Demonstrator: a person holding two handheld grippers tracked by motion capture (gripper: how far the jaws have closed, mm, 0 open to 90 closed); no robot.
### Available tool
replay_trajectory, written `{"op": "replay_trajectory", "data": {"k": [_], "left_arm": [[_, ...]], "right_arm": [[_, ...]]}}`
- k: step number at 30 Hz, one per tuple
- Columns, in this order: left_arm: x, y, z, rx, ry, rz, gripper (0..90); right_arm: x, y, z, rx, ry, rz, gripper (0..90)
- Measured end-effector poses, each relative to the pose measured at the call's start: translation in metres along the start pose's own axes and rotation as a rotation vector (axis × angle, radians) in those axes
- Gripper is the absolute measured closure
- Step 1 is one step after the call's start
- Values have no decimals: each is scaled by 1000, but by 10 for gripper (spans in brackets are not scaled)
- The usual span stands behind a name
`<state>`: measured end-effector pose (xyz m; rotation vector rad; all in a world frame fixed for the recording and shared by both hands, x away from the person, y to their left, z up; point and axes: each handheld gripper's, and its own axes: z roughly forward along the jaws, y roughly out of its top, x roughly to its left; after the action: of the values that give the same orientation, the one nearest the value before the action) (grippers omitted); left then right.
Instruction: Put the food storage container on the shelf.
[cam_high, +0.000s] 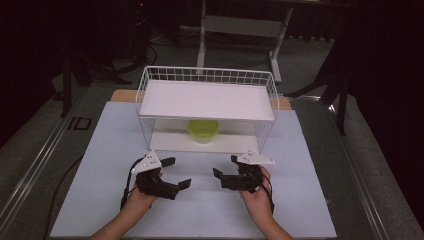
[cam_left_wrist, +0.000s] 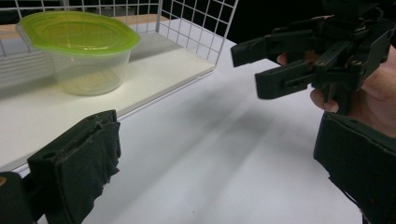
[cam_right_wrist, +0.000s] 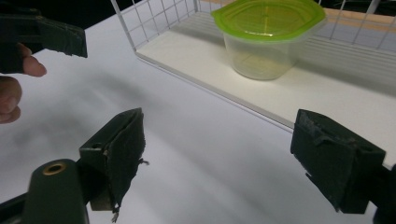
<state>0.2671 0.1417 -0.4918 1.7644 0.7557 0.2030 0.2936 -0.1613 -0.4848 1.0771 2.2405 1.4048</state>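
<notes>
Where shelf overhangs, container (cam_high: 203, 130) half-hidden.

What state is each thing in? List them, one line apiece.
container: upright on the lower shelf of the rack, green lid on, looks empty.
wire rack: upright on the table, top shelf bare.
left gripper: open, nothing between the jaws.
right gripper: open, nothing between the jaws.
</notes>
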Motion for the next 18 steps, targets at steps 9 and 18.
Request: {"op": "replay_trajectory", "data": {"k": [9,18], "left_arm": [[-4,-3,-13,-5,-6,4,15],[-3,-9,-31,-1,4,-8,16]], "right_arm": [[-3,-3,-20,-33,0,-30,177],[-6,-7,-42,-57,19,-39,177]]}}
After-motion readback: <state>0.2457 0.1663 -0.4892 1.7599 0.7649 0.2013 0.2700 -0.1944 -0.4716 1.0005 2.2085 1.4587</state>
